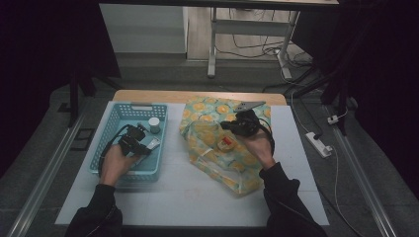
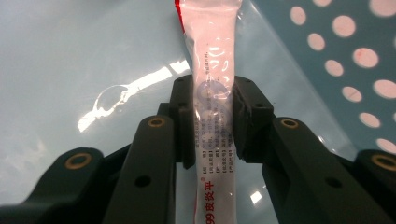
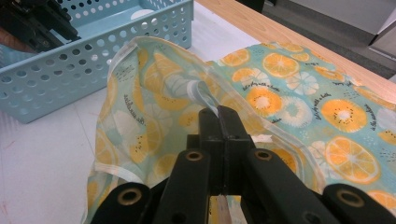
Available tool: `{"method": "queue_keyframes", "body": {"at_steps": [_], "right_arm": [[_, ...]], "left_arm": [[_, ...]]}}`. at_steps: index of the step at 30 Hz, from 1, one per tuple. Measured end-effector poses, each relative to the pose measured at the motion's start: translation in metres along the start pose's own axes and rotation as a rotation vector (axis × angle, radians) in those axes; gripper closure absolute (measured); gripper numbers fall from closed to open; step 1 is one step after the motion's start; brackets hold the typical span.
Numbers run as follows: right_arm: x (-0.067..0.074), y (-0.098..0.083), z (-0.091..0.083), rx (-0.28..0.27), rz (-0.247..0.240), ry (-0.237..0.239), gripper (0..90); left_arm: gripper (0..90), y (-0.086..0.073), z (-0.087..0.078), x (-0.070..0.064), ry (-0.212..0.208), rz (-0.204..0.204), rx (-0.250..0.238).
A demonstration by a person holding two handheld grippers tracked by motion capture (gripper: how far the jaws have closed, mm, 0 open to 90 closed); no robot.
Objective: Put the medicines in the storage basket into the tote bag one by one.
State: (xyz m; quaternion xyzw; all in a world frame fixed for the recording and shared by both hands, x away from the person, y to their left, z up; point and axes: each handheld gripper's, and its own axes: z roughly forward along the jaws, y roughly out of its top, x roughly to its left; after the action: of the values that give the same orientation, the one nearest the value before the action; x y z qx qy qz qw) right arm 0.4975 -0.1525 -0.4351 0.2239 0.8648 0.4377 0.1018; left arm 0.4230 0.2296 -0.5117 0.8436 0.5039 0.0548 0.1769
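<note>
Inside the pale blue perforated plastic basket (image 1: 114, 148), on the left part of the desk (image 1: 188, 192), my left gripper (image 1: 140, 141) has its jaws drawn in narrow on a long white plastic sachet with red print (image 2: 212, 88); in the left gripper view the pads press it from both sides across its middle, and it lies on the basket's floor, so I judge the pick made but the lift not yet begun. A small white-capped jar (image 1: 154, 124) stands in the basket's far corner, just beyond that gripper. To the right of the basket, close beside it, lies the thin cloth bag printed with orange slices on teal (image 1: 232, 173). My right gripper (image 1: 228, 126) has its jaws fully together on the bag's white-edged rim (image 3: 205, 95), pinching the hem and holding that side of the mouth raised and open toward the basket. Through the opening, in the high view, I see something small with red on it already inside the bag, though I cannot tell what it is. By my reading the packing is partway: the mouth is held ready, the sachet is gripped, and what is left is to carry it out of the basket and into the bag, with the jar perhaps after it.
</note>
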Motion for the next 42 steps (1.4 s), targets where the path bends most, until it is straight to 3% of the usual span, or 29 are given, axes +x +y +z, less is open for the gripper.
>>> {"method": "queue_keyframes", "body": {"at_steps": [16,23,31,42], "right_arm": [[0.000,0.000,-0.001,-0.005,-0.001,-0.001,90.0],[0.000,0.001,-0.003,-0.013,0.000,-0.001,90.0],[0.000,0.001,-0.003,-0.016,0.000,-0.001,90.0],[0.001,0.002,-0.004,-0.018,-0.004,0.002,90.0]], "left_arm": [[71.7,-0.004,-0.020,0.003,-0.013,-0.058,-0.167],[71.7,-0.008,-0.030,0.008,-0.020,-0.070,-0.214],[71.7,-0.010,-0.046,0.006,-0.002,-0.041,-0.296],[71.7,-0.007,-0.067,-0.007,-0.004,0.003,-0.363]]}}
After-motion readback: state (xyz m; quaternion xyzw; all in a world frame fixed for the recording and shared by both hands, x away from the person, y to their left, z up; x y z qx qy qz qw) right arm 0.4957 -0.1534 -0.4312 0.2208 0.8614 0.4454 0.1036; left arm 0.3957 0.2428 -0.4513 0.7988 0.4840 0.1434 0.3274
